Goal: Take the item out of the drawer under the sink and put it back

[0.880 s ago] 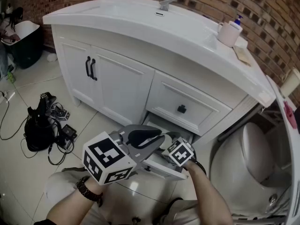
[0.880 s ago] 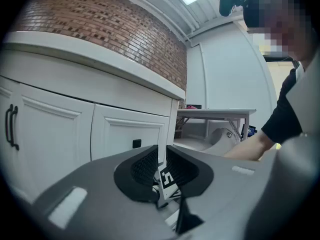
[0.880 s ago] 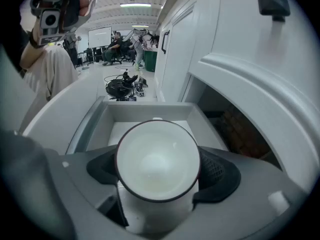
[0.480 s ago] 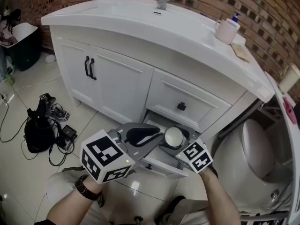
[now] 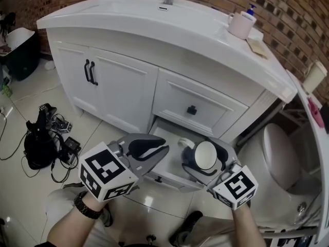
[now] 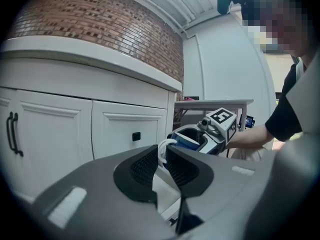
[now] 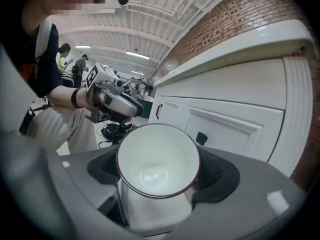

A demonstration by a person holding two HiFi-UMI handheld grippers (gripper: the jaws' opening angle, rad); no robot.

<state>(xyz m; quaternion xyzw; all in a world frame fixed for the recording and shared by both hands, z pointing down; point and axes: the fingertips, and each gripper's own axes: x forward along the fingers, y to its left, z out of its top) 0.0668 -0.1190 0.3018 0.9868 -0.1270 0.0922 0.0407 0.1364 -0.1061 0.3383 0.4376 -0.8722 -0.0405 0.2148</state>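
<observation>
**A:** Cup [image 5: 205, 155] out of the drawer [image 5: 167, 135] yet?

**B:** Head view: yes. The right gripper [image 5: 205, 157] clamps it over the open drawer. Putting it back is what's left, I judge. Beside it hangs the left gripper [image 5: 164, 149], jaws nearly together, empty.

**A:** Left gripper view?

**B:** Ribbed black pads [image 6: 145, 166] almost meet, and beyond them you see the cup's dark-blue side and white loop handle [image 6: 162, 146].

**A:** Right gripper view?

**B:** Round mouth, glossy white inside, thin dark rim, and the jaws spread wide round its body

- Mug [image 5: 205, 155]: white inside, dark outside, tipped with mouth upward, clamped in right gripper [image 5: 201, 157] above the drawer.
- Drawer [image 5: 174, 166]: white, lowest, pulled open.
</observation>
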